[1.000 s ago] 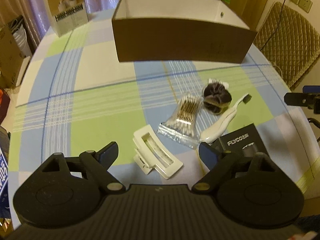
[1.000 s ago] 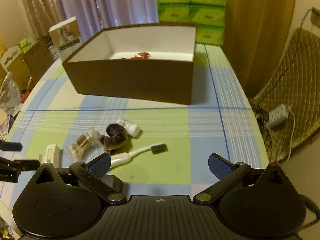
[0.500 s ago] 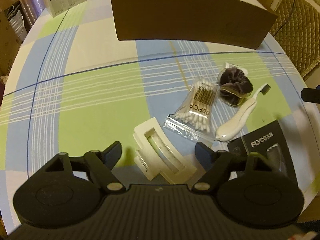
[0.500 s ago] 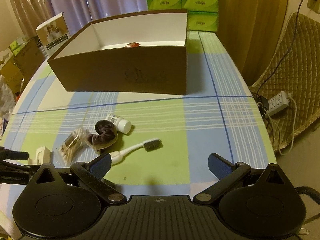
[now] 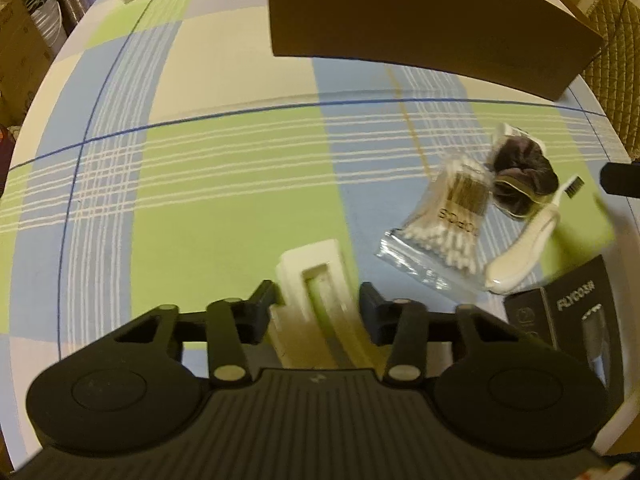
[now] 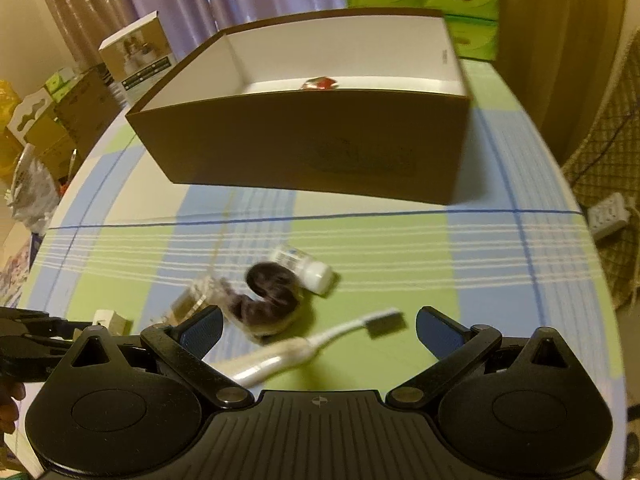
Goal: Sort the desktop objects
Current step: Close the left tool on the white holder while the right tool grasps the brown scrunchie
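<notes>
Two matte black handheld grippers

Left gripper (image 5: 318,300) and right gripper (image 6: 318,324) each show ribbed grey housing along the frame bottom, round side discs, silver pivot screws, blue-padded fingers (image 6: 200,326).

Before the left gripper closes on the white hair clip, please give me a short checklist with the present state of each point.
1. Hair clip lies between the left gripper fingers: ok.
2. Fingers already touch the clip: cannot tell, blurred.
3. Cotton swab bag is apart from the clip: ok.
4. Brown box is open on top: ok.
5. Right gripper is open and holds nothing: ok.
6. Toothbrush is clear of the right gripper: not ok, it lies between the fingers.
</notes>
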`<state>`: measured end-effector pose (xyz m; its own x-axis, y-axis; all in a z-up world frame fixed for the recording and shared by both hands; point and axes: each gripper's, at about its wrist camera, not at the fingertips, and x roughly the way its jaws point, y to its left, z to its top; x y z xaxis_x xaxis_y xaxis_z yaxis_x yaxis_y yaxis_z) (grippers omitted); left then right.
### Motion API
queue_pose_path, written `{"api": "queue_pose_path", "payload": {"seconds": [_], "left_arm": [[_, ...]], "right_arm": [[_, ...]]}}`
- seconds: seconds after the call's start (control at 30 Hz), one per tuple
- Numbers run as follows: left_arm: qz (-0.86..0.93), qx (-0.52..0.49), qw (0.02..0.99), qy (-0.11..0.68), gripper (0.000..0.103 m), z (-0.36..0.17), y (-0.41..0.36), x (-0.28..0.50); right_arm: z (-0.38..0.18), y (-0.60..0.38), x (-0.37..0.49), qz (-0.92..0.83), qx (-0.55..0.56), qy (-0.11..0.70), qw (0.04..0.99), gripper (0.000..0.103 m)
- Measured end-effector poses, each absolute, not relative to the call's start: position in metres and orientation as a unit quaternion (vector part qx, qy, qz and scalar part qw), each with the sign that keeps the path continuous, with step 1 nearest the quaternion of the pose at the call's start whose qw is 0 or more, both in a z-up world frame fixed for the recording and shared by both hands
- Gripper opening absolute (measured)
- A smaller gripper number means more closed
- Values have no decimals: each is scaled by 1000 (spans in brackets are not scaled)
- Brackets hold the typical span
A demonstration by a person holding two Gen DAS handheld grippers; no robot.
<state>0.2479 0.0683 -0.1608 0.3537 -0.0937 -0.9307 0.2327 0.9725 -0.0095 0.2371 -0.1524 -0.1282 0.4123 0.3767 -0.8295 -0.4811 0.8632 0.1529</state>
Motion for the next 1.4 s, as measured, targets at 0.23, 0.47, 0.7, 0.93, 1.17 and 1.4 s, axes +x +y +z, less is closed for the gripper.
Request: {"api": "queue_pose_path", "payload": {"seconds": [0.23,0.47,0.7,0.93,1.17,1.4], "left_arm": [[-71,58,827,555,38,-161,95,263],[-57,50,828,555,38,-161,110,270],[-64,56,830,552,37,-162,107,268],[-72,60,830,550,38,-162,104,264],[-88,54,830,549,34,-159,103,256],[-103,61,836,536,31,-148,98,250]], "right_arm": [[-144,-128,252,262,-45,504,822,86],[-160,-111,266,248,-44,533,808,67],[-176,-97,266,257,-59,553,790,43],[-169,-101,262,276,-58,548,787,24],[-150,-118,256,275,-35,534,799,17],[-132,-140,249,271,-15,517,812,17]]}}
